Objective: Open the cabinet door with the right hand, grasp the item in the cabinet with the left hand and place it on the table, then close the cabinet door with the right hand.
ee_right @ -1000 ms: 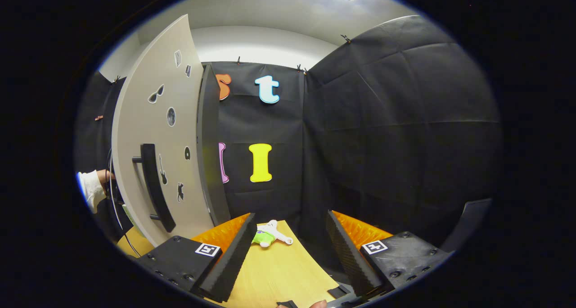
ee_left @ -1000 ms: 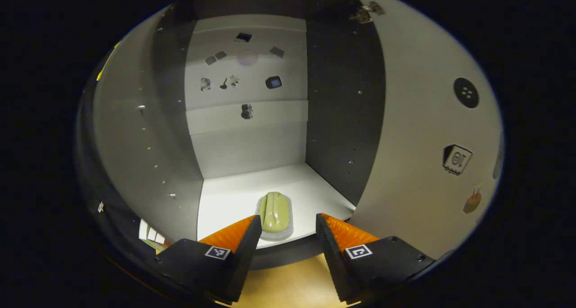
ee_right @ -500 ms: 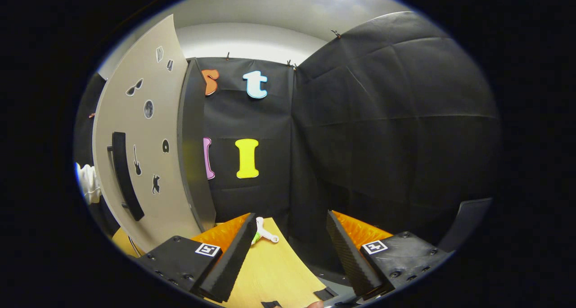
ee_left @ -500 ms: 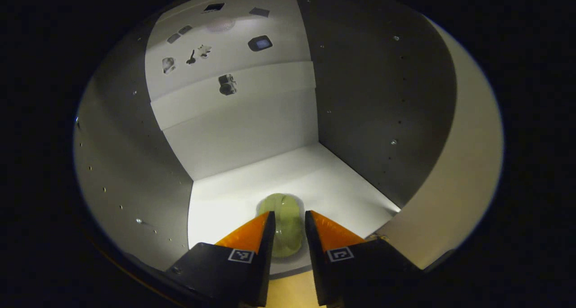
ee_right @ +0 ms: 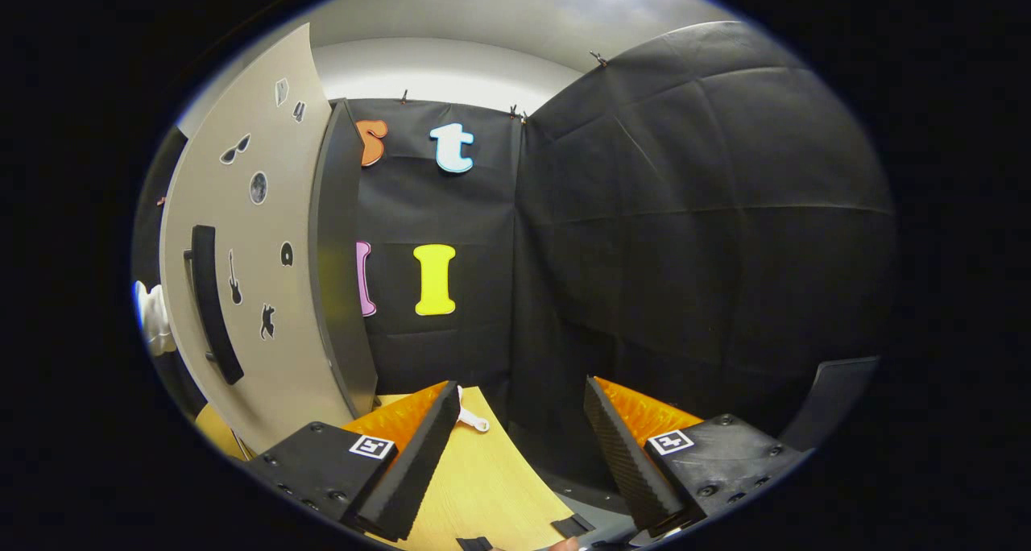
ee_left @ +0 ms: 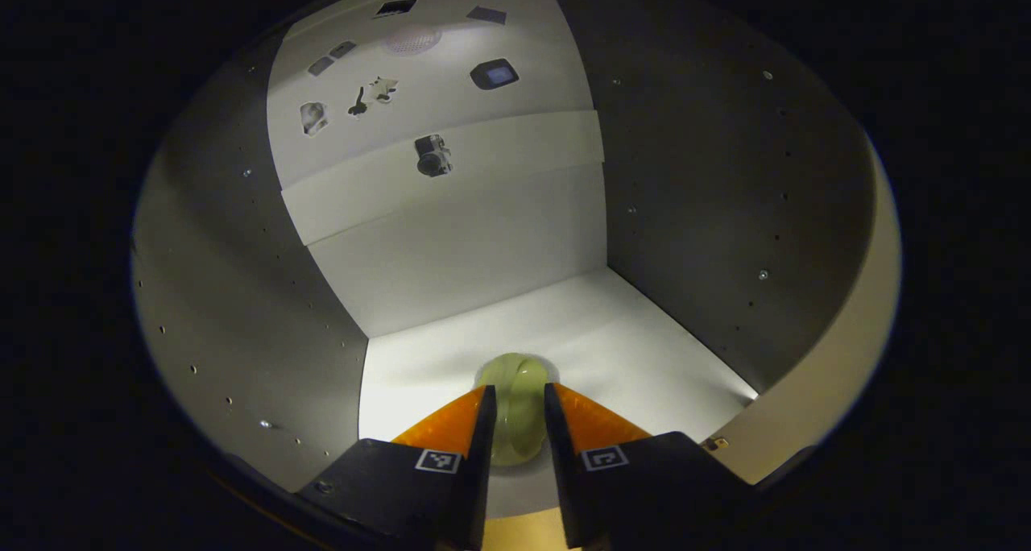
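A pale green rounded item (ee_left: 515, 371) lies near the front edge of the white cabinet floor (ee_left: 636, 333). My left gripper (ee_left: 518, 391) reaches into the cabinet, and both fingers press on the item's sides. The cabinet door (ee_right: 250, 293) stands swung open at the left of the right gripper view, its dark bar handle (ee_right: 211, 301) facing me. My right gripper (ee_right: 522, 388) hangs open over the wooden table (ee_right: 483, 486), to the right of the door and apart from it, with nothing between its fingers.
The cabinet's grey side walls (ee_left: 709, 180) close in on both sides of the left gripper. The door's inner face (ee_left: 846, 366) rises at the right. A small white toy part (ee_right: 473, 420) lies on the table's far end. A white sleeve (ee_right: 151, 317) shows behind the door.
My left gripper went into the cabinet and its fingers drew together onto the green item. The right gripper view swung slightly right, so the door sits farther left.
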{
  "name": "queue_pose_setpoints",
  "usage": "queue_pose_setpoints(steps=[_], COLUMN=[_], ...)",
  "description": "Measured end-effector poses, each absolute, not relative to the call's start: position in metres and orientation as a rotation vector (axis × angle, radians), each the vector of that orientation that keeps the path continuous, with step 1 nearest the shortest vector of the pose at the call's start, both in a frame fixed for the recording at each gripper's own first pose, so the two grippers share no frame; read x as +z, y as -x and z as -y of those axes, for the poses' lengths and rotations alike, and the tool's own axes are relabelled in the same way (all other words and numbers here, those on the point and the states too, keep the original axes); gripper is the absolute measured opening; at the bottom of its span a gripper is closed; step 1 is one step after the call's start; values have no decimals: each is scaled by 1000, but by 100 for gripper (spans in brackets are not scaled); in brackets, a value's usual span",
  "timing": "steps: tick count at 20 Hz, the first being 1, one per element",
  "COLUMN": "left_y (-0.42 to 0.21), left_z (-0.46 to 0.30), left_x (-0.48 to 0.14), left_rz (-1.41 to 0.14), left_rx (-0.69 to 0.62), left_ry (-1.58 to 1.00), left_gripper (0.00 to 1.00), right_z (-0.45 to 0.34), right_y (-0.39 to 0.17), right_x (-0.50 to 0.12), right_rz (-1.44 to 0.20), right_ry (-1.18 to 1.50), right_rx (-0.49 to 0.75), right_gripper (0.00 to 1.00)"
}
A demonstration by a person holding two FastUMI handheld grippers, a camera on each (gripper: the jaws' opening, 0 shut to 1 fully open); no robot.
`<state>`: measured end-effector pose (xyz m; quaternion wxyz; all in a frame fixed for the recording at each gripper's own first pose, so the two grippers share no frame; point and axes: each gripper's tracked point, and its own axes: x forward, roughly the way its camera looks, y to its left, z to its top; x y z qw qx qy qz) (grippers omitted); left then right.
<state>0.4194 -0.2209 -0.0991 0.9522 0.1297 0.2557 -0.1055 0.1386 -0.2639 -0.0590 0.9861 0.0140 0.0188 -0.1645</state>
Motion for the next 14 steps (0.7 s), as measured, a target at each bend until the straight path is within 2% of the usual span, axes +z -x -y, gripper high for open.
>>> queue_pose_setpoints(steps=[1, 2, 4, 7, 9, 10, 11, 13, 14], left_y=[-421, -421, -427, -435, -434, -435, -434, -436, -433], left_z=[221, 222, 217, 213, 219, 220, 217, 215, 215], left_x=[-98, -96, -92, -106, -120, -123, -123, -125, -125], left_rz=[-517, -507, -490, -529, -569, -579, -582, -579, -585], left_rx=[-217, -222, -214, -220, -254, -258, -246, -234, -237], left_ry=[-250, -233, -249, -264, -223, -207, -199, -179, -178], left_gripper=[41, 47, 55, 69, 69, 68, 57, 27, 25], right_z=[265, 265, 266, 266, 267, 267, 267, 266, 265], right_y=[-139, -140, -141, -141, -141, -142, -141, -140, -141], right_x=[-60, -61, -61, -60, -61, -63, -63, -61, -61], right_rz=[-40, -42, -43, -42, -45, -48, -52, -49, -47], right_ry=[-22, -18, -20, -27, -22, -22, -24, -30, -29], right_rx=[-334, -335, -339, -342, -346, -348, -350, -351, -350], right_gripper=[98, 98, 99, 99, 98, 98, 98, 99, 99])
